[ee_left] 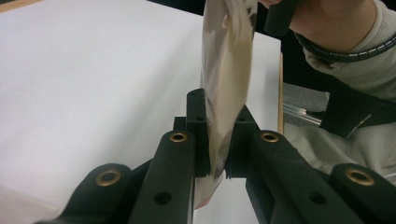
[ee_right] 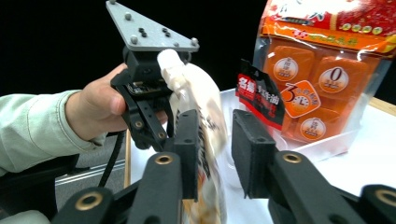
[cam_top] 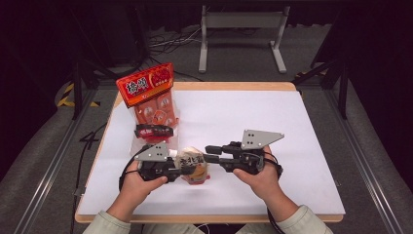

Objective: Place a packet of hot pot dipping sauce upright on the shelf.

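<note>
A small beige snack packet [cam_top: 192,165] with dark print hangs between the two grippers near the table's front. My left gripper [cam_top: 178,165] is shut on its edge; in the left gripper view the pads pinch the packet [ee_left: 226,60], which stands up out of my left gripper [ee_left: 217,135]. My right gripper [cam_top: 209,153] comes in from the right. In the right gripper view the packet [ee_right: 201,107] rests against one pad of my right gripper [ee_right: 217,140], with a clear gap to the other pad, so this gripper is open. Behind the packet, the left gripper [ee_right: 161,109] holds its far end.
A tall red and orange snack bag [cam_top: 151,95] stands at the back left of the white table cover [cam_top: 253,117], with a black and red sachet [cam_top: 155,130] in front of it. A grey metal stand [cam_top: 241,22] is on the floor beyond the table.
</note>
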A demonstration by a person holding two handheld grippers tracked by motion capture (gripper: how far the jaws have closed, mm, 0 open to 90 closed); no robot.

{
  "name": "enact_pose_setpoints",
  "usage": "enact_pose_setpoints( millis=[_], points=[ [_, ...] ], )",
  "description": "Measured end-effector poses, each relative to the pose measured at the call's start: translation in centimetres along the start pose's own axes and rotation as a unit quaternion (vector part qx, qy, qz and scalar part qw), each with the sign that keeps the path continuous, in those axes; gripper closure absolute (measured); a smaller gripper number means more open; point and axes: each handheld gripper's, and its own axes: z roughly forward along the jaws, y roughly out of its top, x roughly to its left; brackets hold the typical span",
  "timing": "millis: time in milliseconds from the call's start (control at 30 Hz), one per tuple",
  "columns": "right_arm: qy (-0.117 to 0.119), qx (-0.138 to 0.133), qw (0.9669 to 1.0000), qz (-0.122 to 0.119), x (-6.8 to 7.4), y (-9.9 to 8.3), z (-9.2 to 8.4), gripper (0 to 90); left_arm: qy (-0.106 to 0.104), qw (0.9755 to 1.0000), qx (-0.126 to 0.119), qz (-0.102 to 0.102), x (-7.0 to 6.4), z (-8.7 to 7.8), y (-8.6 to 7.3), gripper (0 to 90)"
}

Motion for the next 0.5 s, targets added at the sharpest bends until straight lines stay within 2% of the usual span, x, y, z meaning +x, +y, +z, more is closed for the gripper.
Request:
enact_pose_setpoints(
  millis=[167,233,300,500],
  points=[
    [-0.015,-0.003,0.9999,0.004,-0.4,-0.1,-0.9,63.3,0.015,0.9999,0.007,0.006,0.2,-1.4,0.2,83.2],
    [-0.020,-0.001,0.9997,0.011,-0.7,-0.3,-1.2,61.7,0.015,0.9998,0.013,0.001,0.3,-1.9,0.2,83.1],
    [-0.024,0.000,0.9996,0.018,-0.9,-0.5,-1.5,60.7,0.021,0.9997,0.013,0.003,0.3,-2.5,0.3,83.2],
    [-0.046,0.012,0.9988,0.016,-1.5,-0.9,-2.3,59.3,0.040,0.9991,0.004,0.007,0.6,-3.9,0.5,83.3]
  ],
)
